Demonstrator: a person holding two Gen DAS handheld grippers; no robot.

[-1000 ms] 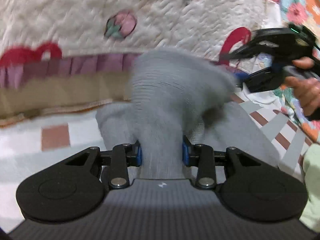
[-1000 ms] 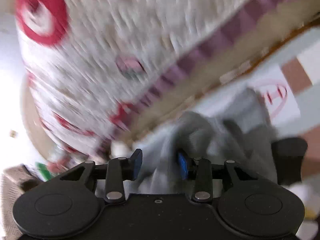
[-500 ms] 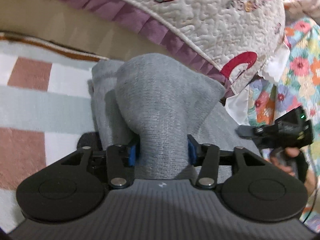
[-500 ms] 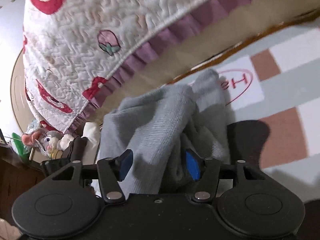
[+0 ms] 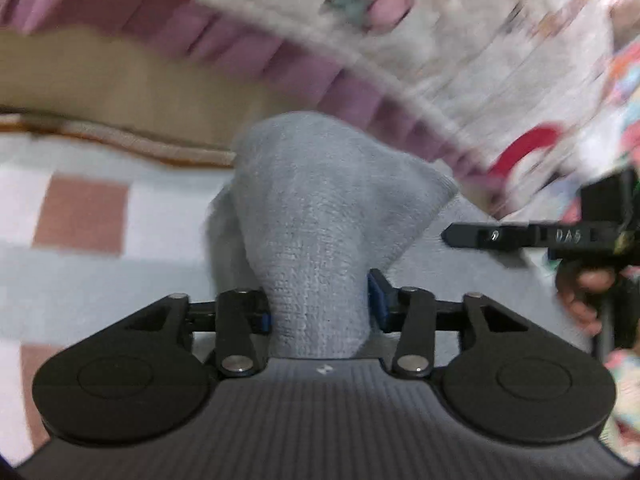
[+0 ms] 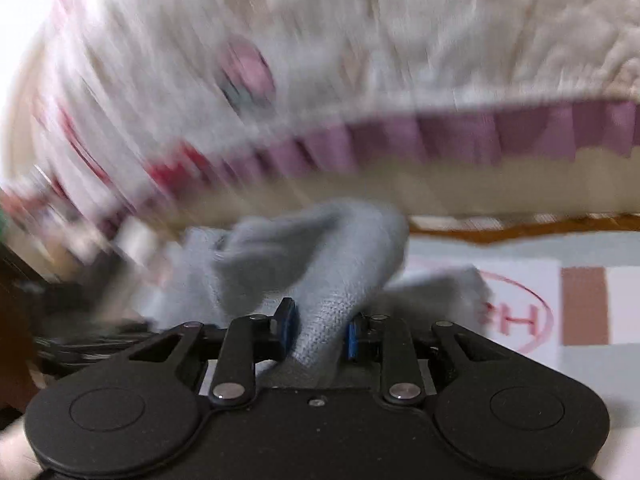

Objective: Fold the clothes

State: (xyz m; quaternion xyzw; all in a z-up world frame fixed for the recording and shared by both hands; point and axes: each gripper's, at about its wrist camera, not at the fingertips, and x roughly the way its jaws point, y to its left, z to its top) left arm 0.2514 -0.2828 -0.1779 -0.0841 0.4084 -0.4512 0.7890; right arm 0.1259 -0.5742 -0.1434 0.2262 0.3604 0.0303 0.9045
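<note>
Quilted cream bedspread [image 5: 460, 40] with purple ruffle trim and red/pink prints is seen across the top of both views, heavily motion-blurred. A tan band and a brown-edged border are visible below the ruffle.

Checked floor mat [image 5: 88, 216] in pale grey, white and brown squares carries the work; a red oval logo [image 6: 516, 312] is printed on it near the right edge of the right wrist view.

Grey knit garment [image 5: 320, 208] is bunched on the mat close to the mat's far edge, just below the ruffle, with part of it lifted toward each camera.

Left gripper [image 5: 320, 308]: jaws about half spread, both blue pads pressed on a thick raised fold of the grey garment; fold is gripped.

Right gripper [image 6: 318, 330]: jaws have just been closing, now fairly narrow, a gathered ridge of the same garment is pinched between the blue pads. In the left wrist view its black fingers are seen from the side at the right edge, over the garment's right part, with the holding hand [image 5: 588, 292] partly visible behind.
</note>
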